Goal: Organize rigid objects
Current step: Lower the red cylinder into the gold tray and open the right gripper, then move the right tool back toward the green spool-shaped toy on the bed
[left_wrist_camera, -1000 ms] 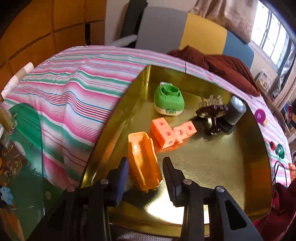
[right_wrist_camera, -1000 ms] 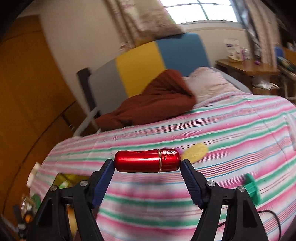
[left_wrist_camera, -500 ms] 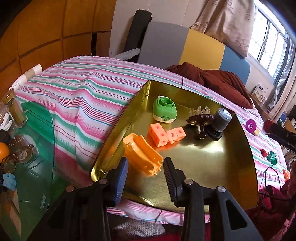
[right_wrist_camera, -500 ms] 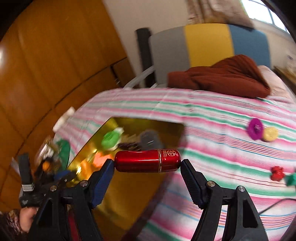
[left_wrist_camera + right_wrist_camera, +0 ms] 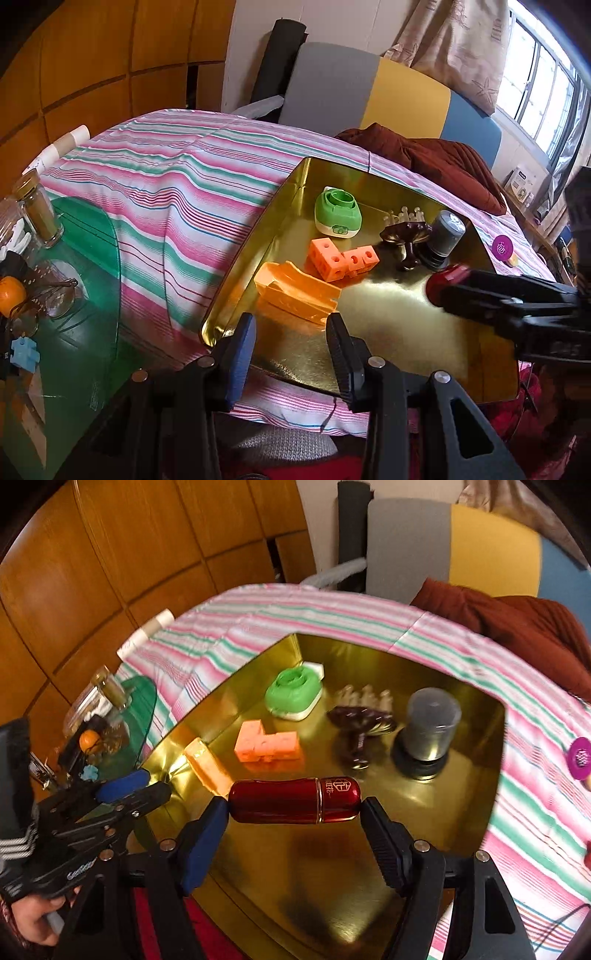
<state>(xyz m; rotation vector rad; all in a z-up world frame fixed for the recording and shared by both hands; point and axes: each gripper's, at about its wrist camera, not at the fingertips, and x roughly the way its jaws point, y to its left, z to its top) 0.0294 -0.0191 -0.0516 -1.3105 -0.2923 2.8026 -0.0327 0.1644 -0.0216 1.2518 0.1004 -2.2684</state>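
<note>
A gold tray [image 5: 424, 332] [image 5: 461, 812] lies on the striped bedspread. In it are an orange block [image 5: 295, 290] [image 5: 207, 766], orange cubes [image 5: 338, 258] [image 5: 267, 746], a green and white case [image 5: 337, 216] [image 5: 295, 692], a dark brown stand [image 5: 406, 240] [image 5: 360, 725] and a grey cylinder [image 5: 445, 234] [image 5: 430, 731]. My right gripper [image 5: 295, 810] is shut on a red tube [image 5: 293, 800] [image 5: 443, 278], held lengthwise above the tray's near half. My left gripper [image 5: 290, 345] [image 5: 122, 790] is open and empty, just back from the orange block at the tray's near left corner.
A purple disc [image 5: 501, 246] [image 5: 580, 758] lies on the bedspread right of the tray. A green glass table [image 5: 74, 295] at the left holds a jar [image 5: 37, 210], glasses and an orange. A brown blanket [image 5: 436, 158] lies behind the tray.
My right gripper swung left with the red tube and now hangs over the tray. My left gripper let go of the orange block and drew back from it.
</note>
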